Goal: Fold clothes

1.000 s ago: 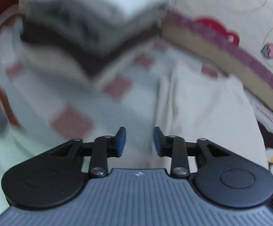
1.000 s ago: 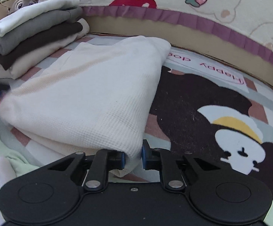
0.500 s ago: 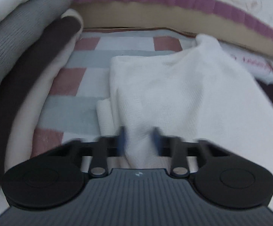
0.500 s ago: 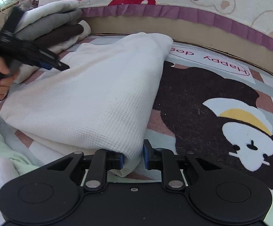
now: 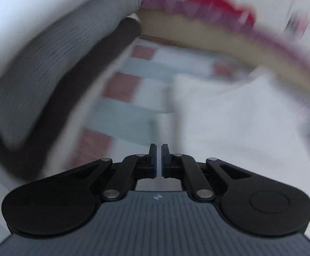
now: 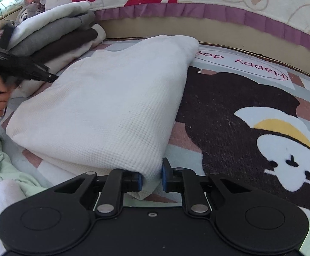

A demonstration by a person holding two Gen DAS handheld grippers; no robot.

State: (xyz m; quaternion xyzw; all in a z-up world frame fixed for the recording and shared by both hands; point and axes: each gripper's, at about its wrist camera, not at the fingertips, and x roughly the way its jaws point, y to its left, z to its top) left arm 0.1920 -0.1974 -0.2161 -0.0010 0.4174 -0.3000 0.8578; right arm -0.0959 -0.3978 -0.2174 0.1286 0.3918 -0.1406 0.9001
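Note:
A folded cream waffle-knit garment (image 6: 112, 106) lies on the patterned mat; it also shows blurred in the left wrist view (image 5: 229, 117). My right gripper (image 6: 151, 176) is shut on the garment's near corner. My left gripper (image 5: 158, 160) is shut with nothing between its pads, just left of the garment's far-left edge; it shows in the right wrist view (image 6: 48, 75) beside the stack. A stack of folded clothes (image 6: 58, 32), white, grey, dark brown and cream, stands at the left, also in the left wrist view (image 5: 48, 64).
A padded bumper wall with a purple frill (image 6: 219, 15) runs along the back. A pale green garment (image 6: 3, 164) lies crumpled at the near left. The mat carries a dark bear print (image 6: 251, 117). Soft toys (image 6: 33, 6) sit behind the stack.
My left gripper moved in to the garment's left edge, then closed its jaws with no cloth seen between them. My right gripper kept its hold on the near corner.

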